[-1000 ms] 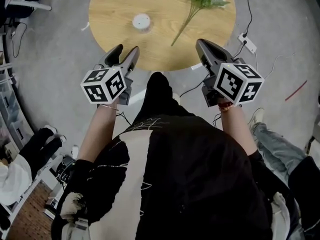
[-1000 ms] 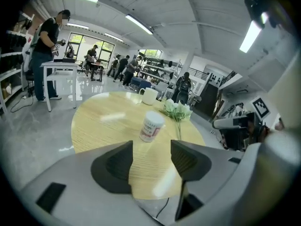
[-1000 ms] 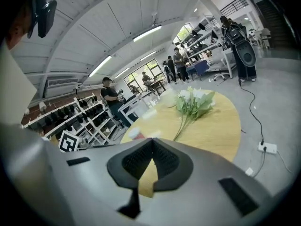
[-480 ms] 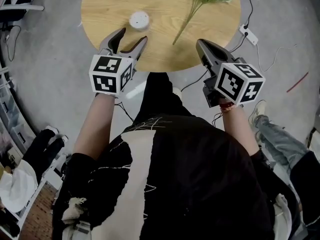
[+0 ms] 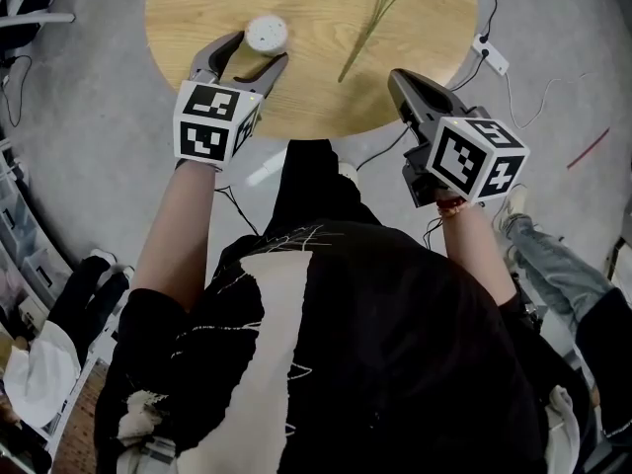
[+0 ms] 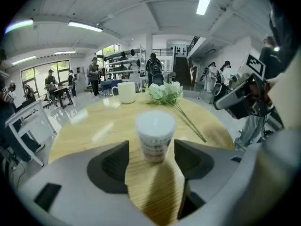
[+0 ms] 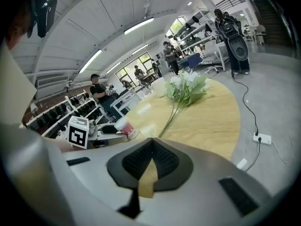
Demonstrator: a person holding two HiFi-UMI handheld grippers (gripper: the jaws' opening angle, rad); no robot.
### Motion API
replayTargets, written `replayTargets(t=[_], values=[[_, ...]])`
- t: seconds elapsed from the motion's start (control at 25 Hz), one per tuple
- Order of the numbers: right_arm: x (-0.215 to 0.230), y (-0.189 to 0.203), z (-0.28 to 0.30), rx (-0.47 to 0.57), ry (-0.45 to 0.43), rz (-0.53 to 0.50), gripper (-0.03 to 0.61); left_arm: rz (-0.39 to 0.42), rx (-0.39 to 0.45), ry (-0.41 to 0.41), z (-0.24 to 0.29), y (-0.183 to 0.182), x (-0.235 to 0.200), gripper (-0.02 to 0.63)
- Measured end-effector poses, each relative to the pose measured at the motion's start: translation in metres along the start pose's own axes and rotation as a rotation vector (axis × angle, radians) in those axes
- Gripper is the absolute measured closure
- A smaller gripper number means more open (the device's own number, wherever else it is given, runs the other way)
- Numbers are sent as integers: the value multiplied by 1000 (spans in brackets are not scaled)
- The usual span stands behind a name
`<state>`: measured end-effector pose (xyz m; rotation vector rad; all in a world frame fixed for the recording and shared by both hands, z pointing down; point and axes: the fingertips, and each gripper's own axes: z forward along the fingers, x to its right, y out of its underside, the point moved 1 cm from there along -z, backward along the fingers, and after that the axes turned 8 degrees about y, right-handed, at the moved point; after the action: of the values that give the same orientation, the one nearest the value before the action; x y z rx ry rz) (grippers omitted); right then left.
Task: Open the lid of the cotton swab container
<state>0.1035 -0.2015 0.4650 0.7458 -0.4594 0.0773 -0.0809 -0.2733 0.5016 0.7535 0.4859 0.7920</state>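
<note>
Round wooden bench (image 5: 316,97), bare across its middle. The left tongs (image 5: 259,49), near the left rim, have just been opening and stand wide apart. The cotton swab container (image 5: 266,34) stands upright with its white lid on, just beyond their tips in line with the gap, untouched. A flower sprig (image 5: 375,13) lies to its right. The right tongs (image 5: 397,77), pressed together and empty, hang over the near rim.
</note>
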Motion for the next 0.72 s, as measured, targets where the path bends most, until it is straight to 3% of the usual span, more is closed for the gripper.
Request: replayTargets(t=[0.2, 0.72], values=[[-1, 2, 1, -2, 5, -1, 572, 2, 25, 25, 5, -2, 1, 302], [9, 15, -14, 1, 24, 5, 572, -82, 140, 36, 11, -4, 3, 348]])
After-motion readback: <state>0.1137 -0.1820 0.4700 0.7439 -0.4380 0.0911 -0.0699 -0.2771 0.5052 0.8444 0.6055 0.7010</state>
